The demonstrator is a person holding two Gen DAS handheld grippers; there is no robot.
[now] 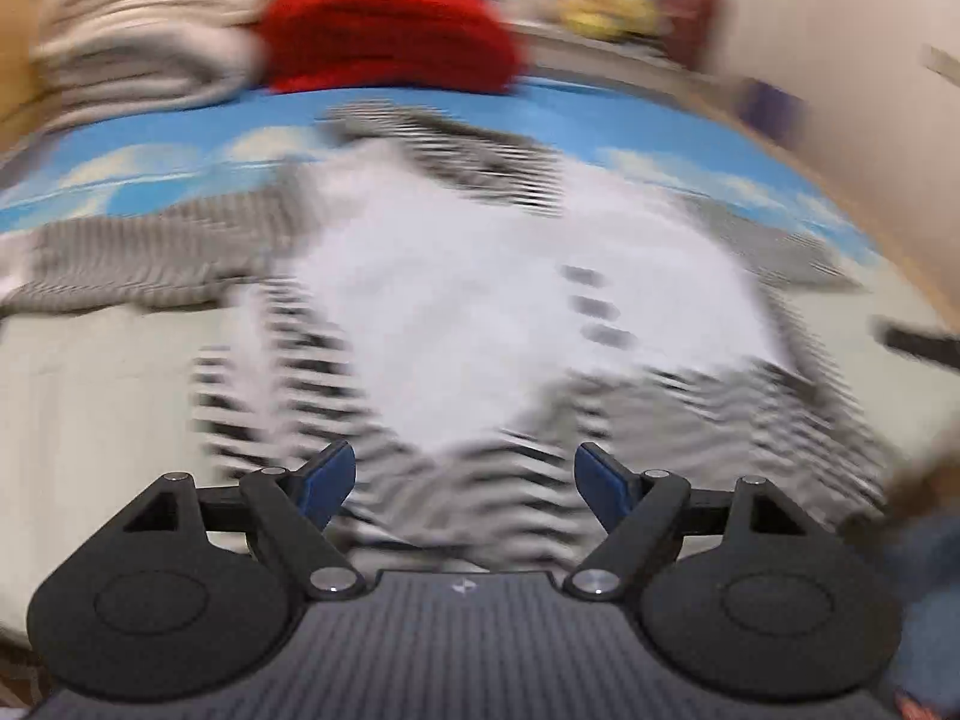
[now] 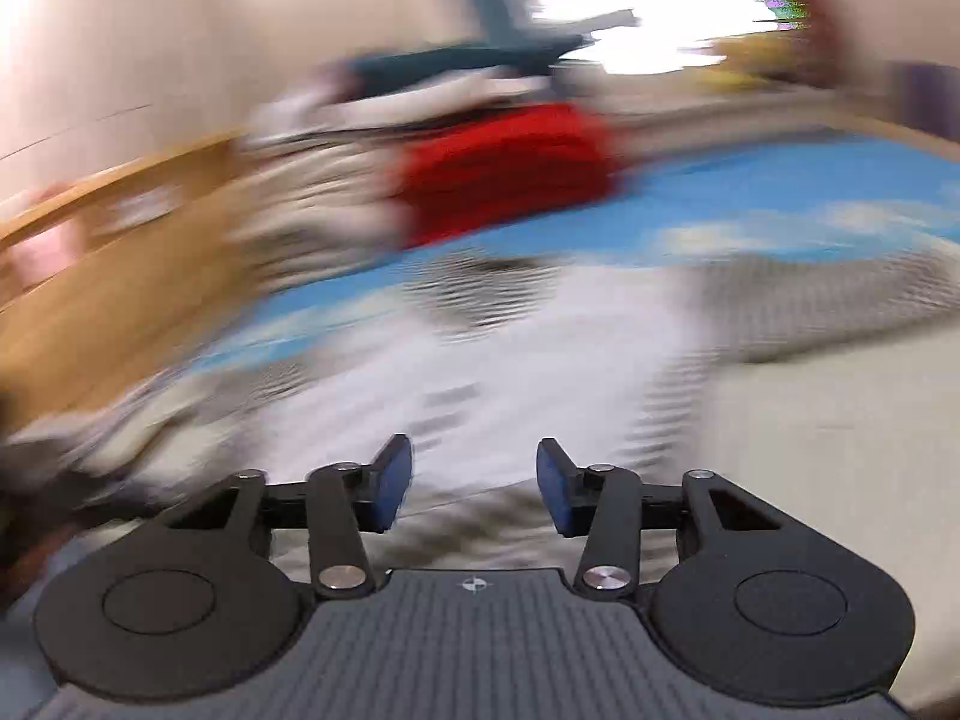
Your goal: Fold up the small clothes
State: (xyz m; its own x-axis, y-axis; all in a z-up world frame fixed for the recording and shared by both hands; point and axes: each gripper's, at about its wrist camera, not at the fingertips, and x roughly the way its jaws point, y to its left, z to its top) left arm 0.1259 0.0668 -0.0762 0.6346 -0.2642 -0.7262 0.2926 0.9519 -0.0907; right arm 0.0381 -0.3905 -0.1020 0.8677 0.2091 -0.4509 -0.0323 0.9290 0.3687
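Both wrist views are pretty smeared with motion blur, so fine detail is hard to make out. The left gripper (image 1: 465, 483) has its jaws spread wide with nothing between them, just hanging over the near edge of a small striped shirt (image 1: 480, 300). That shirt has a white front panel and black-and-white striped sleeves, and it lies spread out on the bed, partly on a pale sheet (image 1: 90, 420) and partly on a blue sky-and-clouds cover (image 1: 180, 144). The right gripper (image 2: 474, 483) is open too, a bit less wide, holding nothing, and sits above the shirt's (image 2: 510, 360) near hem. Behind the shirt is a folded red garment (image 1: 384, 36) next to a stack of beige folded fabric (image 1: 144, 42). In the right view a wooden bed frame (image 2: 108, 252) runs along the left side.
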